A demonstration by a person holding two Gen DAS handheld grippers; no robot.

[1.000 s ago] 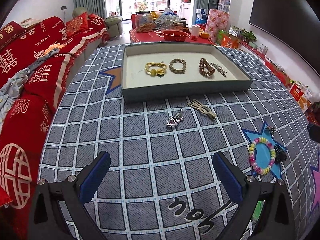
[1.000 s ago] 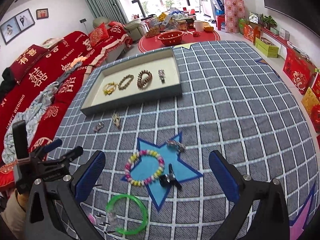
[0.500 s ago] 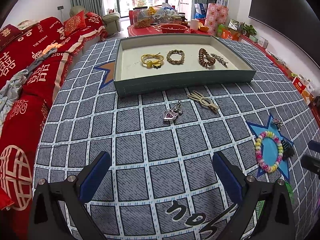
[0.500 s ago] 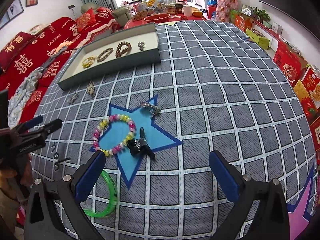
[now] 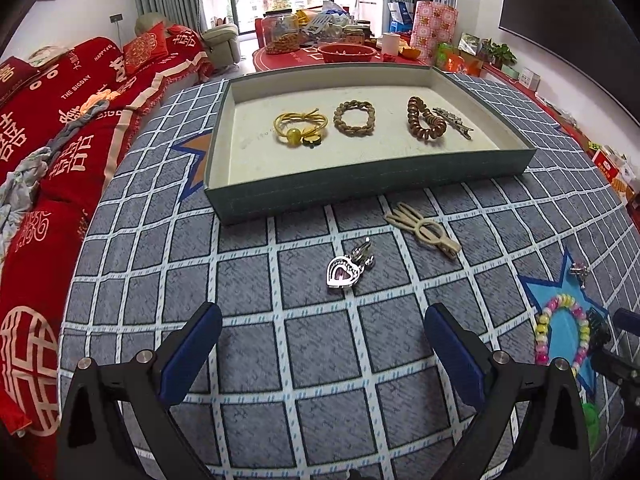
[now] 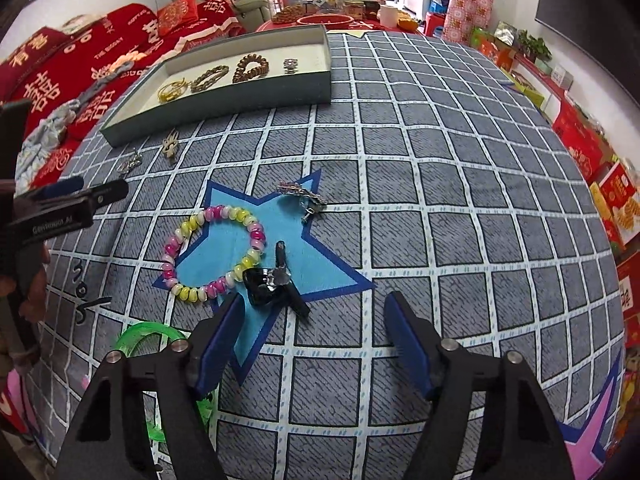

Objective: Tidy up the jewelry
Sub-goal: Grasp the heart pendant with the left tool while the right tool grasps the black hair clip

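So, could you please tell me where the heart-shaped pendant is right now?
In the left wrist view the heart-shaped pendant lies on the checked cloth, just ahead of the open left gripper, between the tray and beige hair clip.

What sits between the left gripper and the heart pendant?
Nothing: in the left wrist view, only bare checked cloth lies between the open left gripper and the heart pendant.

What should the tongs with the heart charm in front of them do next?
Probably ease forward and down over the heart charm. The left tongs are open and empty, the charm lies on the cloth just ahead between the fingers' line, and it is still outside the tray where four pieces already sit.
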